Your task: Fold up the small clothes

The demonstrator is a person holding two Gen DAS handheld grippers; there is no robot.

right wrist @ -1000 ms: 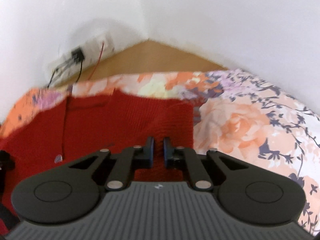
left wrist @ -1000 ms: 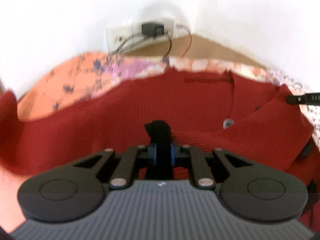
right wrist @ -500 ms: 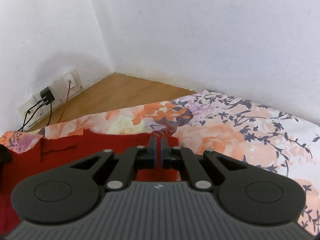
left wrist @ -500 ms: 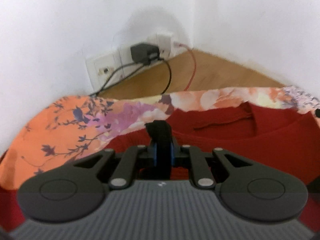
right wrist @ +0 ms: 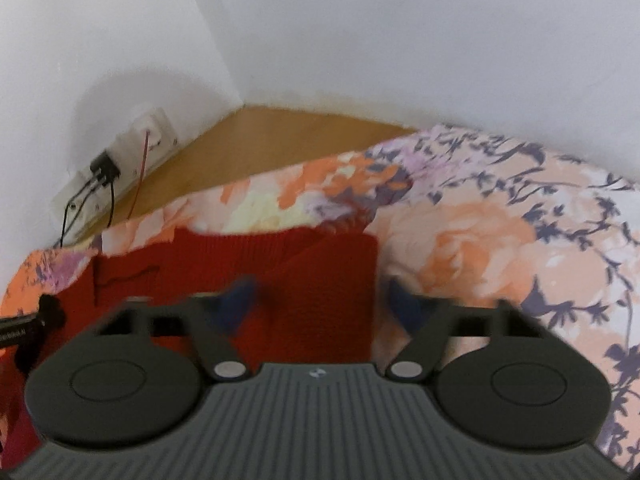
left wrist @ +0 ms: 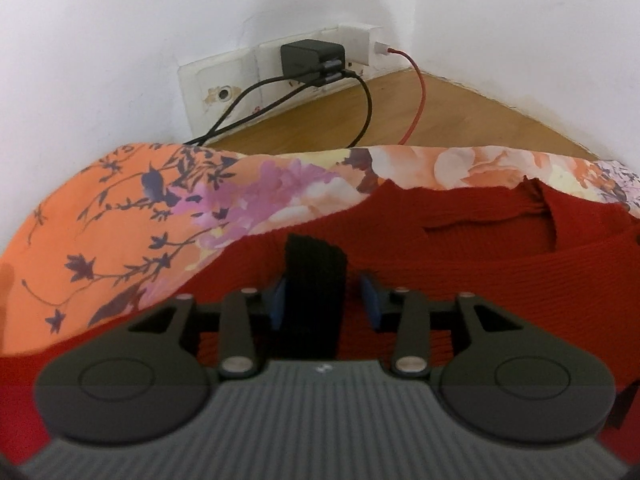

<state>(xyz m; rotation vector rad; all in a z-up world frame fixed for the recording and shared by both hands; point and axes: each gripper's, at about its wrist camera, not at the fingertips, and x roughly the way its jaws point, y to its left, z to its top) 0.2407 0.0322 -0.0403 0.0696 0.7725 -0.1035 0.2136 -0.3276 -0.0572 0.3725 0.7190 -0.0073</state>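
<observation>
A red knitted garment (left wrist: 460, 236) lies folded on a floral bedsheet (left wrist: 120, 216). It also shows in the right wrist view (right wrist: 312, 272). My left gripper (left wrist: 324, 300) is open just above the garment's near part, with a black cuff (left wrist: 314, 280) lying between its blue pads, no longer pinched. My right gripper (right wrist: 320, 300) is open wide over the garment's right edge and holds nothing. The left gripper's tip (right wrist: 24, 328) shows at the far left of the right wrist view.
The floral sheet (right wrist: 500, 248) spreads to the right. Behind the bed's far edge is a wooden floor (left wrist: 440, 120) and white walls. A wall socket strip (left wrist: 280, 68) holds a black charger (left wrist: 312, 60) with black and red cables.
Both grippers carried the garment's edge up toward its far end, then opened and let go. The red fabric now lies folded on itself.
</observation>
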